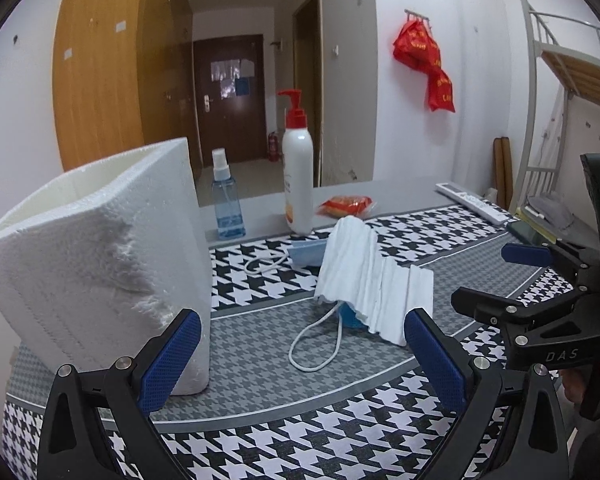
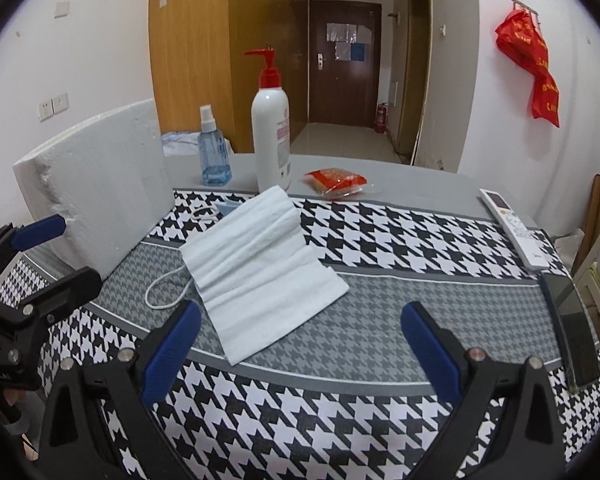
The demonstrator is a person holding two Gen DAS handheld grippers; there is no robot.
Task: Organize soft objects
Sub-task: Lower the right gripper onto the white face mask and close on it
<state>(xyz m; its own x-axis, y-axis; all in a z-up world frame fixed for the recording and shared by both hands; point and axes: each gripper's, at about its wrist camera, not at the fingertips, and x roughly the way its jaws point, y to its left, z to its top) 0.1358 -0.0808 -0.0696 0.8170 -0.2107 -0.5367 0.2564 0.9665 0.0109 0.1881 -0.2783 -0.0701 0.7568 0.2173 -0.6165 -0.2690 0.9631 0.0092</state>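
- Your left gripper: jaws wide apart, empty; foam box beside its left finger.
- Your right gripper: spread, empty; white face mask just ahead-left.

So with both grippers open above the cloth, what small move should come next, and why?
Probably ease the right gripper forward and down onto the near edge of the white face mask. It lies loose and crumpled on the cloth just ahead of the open jaws, nothing gripped yet, with the foam box standing open to the left, a likely place for it.
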